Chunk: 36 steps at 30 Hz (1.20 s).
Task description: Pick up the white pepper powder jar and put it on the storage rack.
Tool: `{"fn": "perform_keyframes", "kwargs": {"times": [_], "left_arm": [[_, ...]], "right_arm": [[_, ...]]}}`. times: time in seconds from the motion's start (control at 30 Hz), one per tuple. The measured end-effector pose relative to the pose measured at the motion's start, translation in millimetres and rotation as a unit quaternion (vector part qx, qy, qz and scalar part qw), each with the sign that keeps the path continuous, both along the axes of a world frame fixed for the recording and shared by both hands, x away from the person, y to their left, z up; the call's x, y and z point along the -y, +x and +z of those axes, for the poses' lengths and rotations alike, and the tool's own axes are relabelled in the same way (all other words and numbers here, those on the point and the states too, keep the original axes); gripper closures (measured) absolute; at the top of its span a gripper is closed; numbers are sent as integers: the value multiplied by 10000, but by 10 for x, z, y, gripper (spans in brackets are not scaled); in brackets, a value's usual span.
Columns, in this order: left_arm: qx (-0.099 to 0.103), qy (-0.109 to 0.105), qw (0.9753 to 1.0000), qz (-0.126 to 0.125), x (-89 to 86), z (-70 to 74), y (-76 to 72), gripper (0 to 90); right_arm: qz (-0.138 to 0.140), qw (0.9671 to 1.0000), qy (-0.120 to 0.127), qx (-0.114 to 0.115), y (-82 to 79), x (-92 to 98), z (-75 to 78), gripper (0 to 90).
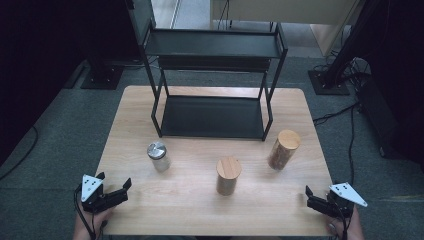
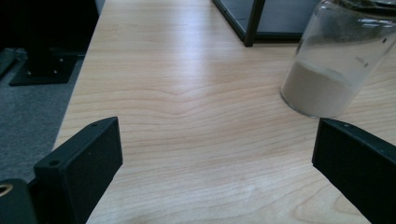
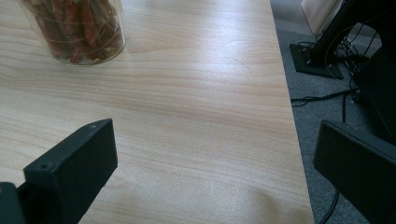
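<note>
Wooden counter (image 1: 200, 210) on grey carpet, dark surroundings, cables on floor at right. Black two-tier rack (image 1: 212, 82) at far centre of counter.

Three jars in a row near the rack's front edge:
- left: glass jar with metal lid (image 1: 158, 156), pale powder in bottom (image 2: 322, 91).
- centre: jar with wooden lid (image 1: 228, 176), upright.
- right: taller jar with wooden lid (image 1: 283, 149), red dried chillies inside (image 3: 77, 32).

Left gripper (image 1: 116, 191) at near-left corner, jaws released and wide apart, nothing between them. Powder jar ahead and to its right, apart, no contact. Right gripper (image 1: 311, 197) at near-right corner, jaws likewise spread, empty. Chilli jar far and left of it, well apart.

Step in hand, judged: first approach to a jar, probably for shelving on rack. Nothing grasped yet.

Notes for doing it well:
- Swing left gripper right to centre powder jar between jaws before advancing; currently off to right jaw side.
- Grasp glass body below lid, mid-height, jaws level; glass smooth, so square contact on both sides.
- Keep jar upright; powder loose.
- Chilli jar looks slightly tilted in high view, possibly perspective; cannot tell.
- Mind rack's front posts on the way in.
</note>
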State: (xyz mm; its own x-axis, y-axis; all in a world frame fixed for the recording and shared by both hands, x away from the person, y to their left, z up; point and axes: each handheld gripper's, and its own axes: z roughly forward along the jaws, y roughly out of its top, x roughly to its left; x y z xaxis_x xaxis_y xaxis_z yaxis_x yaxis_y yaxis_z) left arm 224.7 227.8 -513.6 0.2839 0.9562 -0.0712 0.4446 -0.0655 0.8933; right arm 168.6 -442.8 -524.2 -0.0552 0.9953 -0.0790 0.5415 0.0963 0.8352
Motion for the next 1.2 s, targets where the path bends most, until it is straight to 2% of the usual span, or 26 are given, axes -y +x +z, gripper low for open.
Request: {"fn": "perform_keyframes", "kwargs": {"times": [0.23,0.37,0.57,0.77,1.2], "left_arm": [[-43,71,9999,-121,136,-8,42,19],[-81,-16,9998,-207,219,3,66,19],[-113,82,9992,-384,369,13,89,19],[-156,119,9990,-410,432,19,115,20],[-104,169,9981,-576,639,76,197,20]], "right_arm": [[-11,10000,-33,14,0,-3,-1,0],[-17,10000,-31,20,-3,-7,0,0],[-3,10000,-36,20,-6,-8,0,0],[1,10000,-41,17,-7,-9,0,0],[20,10000,-56,13,-10,-13,0,0]]}}
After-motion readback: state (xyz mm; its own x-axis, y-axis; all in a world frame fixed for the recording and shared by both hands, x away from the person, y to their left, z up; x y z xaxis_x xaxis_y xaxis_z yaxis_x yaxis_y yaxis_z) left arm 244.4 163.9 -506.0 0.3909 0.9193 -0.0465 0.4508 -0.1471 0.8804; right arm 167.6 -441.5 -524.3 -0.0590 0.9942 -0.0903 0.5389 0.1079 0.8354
